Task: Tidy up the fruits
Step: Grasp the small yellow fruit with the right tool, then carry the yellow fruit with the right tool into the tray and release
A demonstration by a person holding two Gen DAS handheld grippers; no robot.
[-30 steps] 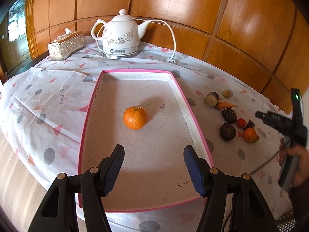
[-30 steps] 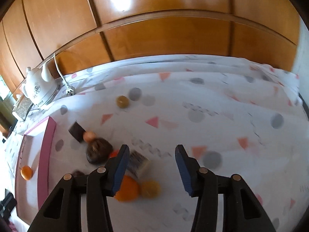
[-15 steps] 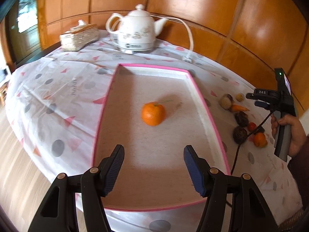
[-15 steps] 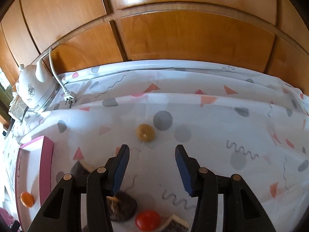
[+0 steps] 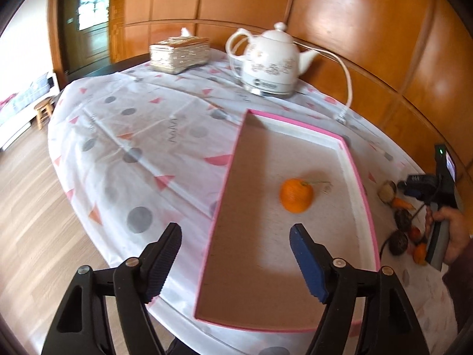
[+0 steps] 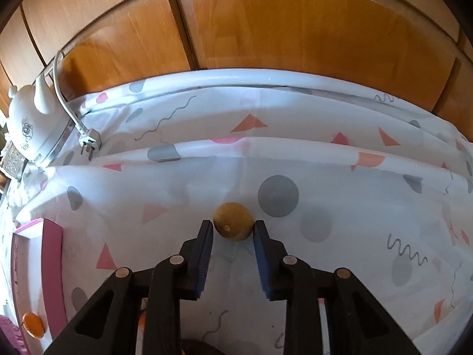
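A pink-rimmed tray (image 5: 224,177) lies on the tablecloth with one orange (image 5: 296,195) in it. My left gripper (image 5: 236,244) is open and empty, held above the tray's near left edge. In the right wrist view my right gripper (image 6: 233,229) has closed on a small round brown fruit (image 6: 233,220) that rests on the cloth; both fingertips touch its sides. The tray (image 6: 52,254) and the orange (image 6: 33,324) show at the lower left there. Several other fruits (image 5: 402,219) lie to the right of the tray, next to the right gripper's handle.
A white electric kettle (image 5: 270,62) with its cord and loose plug (image 6: 90,145) stands at the back of the table. A tissue box (image 5: 179,54) stands to its left. A wooden wall panel (image 6: 266,29) runs close behind the table. The wooden floor (image 5: 35,222) is at left.
My right gripper has moved forward to the small brown fruit and narrowed its jaws onto it. My left gripper has swung left and pulled back from the tray, still open.
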